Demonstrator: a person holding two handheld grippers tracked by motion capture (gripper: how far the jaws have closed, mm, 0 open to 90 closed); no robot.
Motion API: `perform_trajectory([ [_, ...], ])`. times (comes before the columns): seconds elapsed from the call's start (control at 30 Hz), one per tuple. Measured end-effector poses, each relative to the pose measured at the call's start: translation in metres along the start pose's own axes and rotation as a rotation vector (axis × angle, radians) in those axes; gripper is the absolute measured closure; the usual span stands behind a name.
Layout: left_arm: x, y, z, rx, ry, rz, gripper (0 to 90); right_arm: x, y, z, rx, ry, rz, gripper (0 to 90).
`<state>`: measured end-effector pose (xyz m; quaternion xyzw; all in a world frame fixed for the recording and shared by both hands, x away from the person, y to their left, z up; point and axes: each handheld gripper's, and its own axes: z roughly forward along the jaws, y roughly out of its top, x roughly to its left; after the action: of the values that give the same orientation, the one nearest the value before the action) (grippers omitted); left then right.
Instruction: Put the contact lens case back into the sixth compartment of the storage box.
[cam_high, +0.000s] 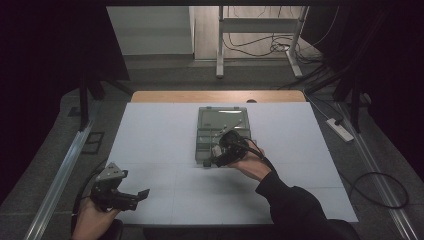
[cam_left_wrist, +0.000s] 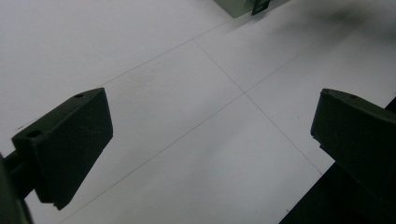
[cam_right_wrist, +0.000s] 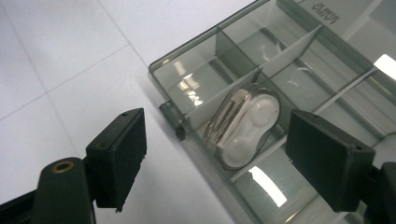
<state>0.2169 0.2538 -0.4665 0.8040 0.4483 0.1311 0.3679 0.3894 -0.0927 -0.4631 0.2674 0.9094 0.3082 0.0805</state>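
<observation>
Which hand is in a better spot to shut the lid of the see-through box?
The right gripper. It hovers open right over the clear compartment box, beside the white contact lens case. The left gripper waits open near the table's front edge.

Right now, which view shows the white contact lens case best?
The right gripper view: the white contact lens case sits close up on its edge in a compartment of the clear organizer box, in line with the gap of the open right claw. In the high view that claw hides it. The left gripper view catches just a box corner.
</observation>
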Motion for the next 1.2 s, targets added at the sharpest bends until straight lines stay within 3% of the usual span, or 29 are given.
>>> perform_trajectory([
  [0.37, 0.000, 0.000, 0.000, 0.001, 0.000, 0.001, 0.0, -0.002, -0.009, -0.010, 0.001, 0.040, 0.010, 8.8],
  [0.77, 0.000, 0.000, 0.000, -0.002, -0.004, -0.002, 0.0, -0.002, -0.018, -0.021, -0.015, 0.050, 0.014, 0.1],
  [1.2, 0.000, 0.000, 0.000, 0.000, -0.002, -0.005, 0.0, -0.003, -0.030, -0.035, -0.040, 0.039, 0.003, 0.0],
])
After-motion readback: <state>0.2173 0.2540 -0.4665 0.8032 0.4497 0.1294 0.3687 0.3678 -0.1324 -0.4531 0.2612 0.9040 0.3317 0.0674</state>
